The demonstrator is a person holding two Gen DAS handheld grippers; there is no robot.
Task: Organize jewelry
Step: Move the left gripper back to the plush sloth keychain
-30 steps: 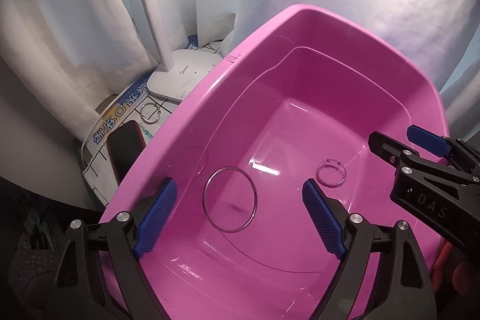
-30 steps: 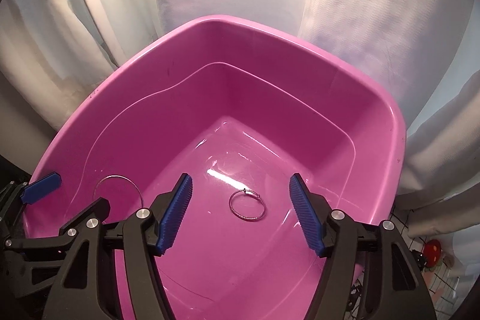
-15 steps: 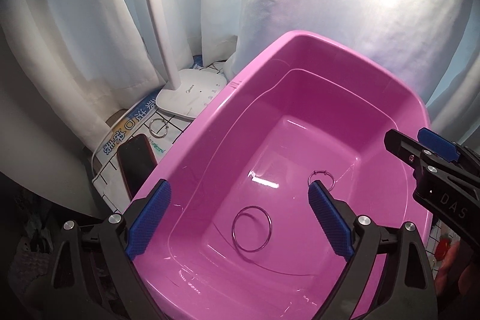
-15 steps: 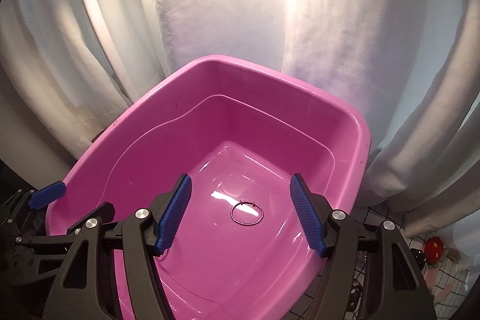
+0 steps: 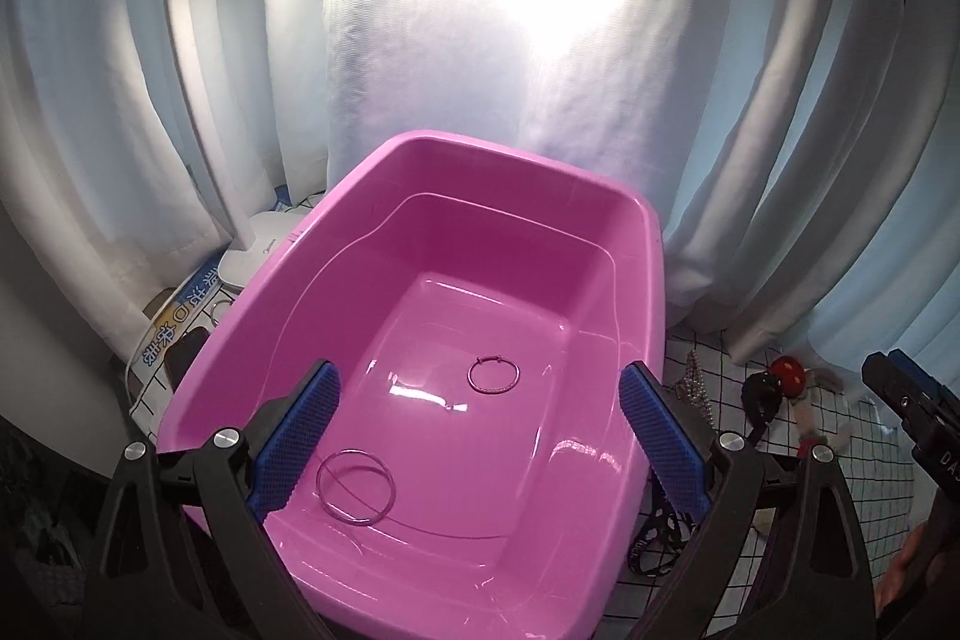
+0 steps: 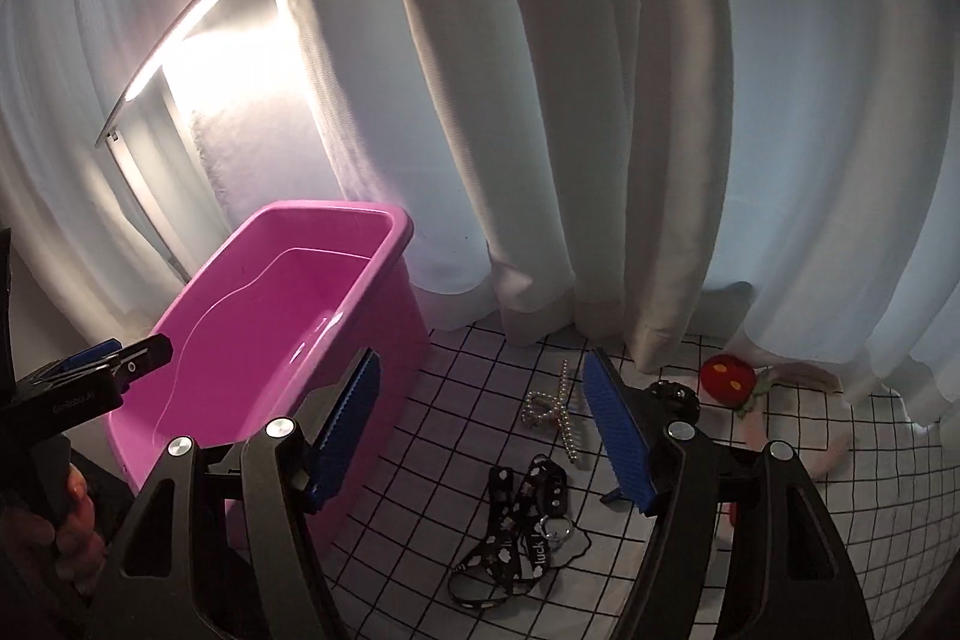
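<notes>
A pink plastic tub (image 5: 336, 340) holds two thin metal hoops: a large one (image 5: 355, 486) near the front left and a small one (image 5: 493, 375) in the middle. My left gripper (image 5: 477, 436) hangs open above the tub with nothing between its fingers. My right gripper (image 6: 480, 430) is open and empty too, above the checked cloth to the right of the tub (image 6: 270, 334). Beneath it lie a pearl hair claw (image 6: 555, 415) and a black printed lanyard (image 6: 522, 526). Each gripper shows at the edge of the other's view.
A white desk lamp (image 5: 258, 250) stands left of the tub, with a dark phone (image 5: 183, 358) and another ring (image 5: 219, 310) beside it. On the checked cloth (image 6: 456, 388) lie a black hair tie (image 6: 675, 394) and a red plush piece (image 6: 729, 379). White curtains close the back.
Both grippers rose and drew back from the tub. The right one swung off to the right, over the cloth with the loose jewellery. The two hoops stayed in the tub.
</notes>
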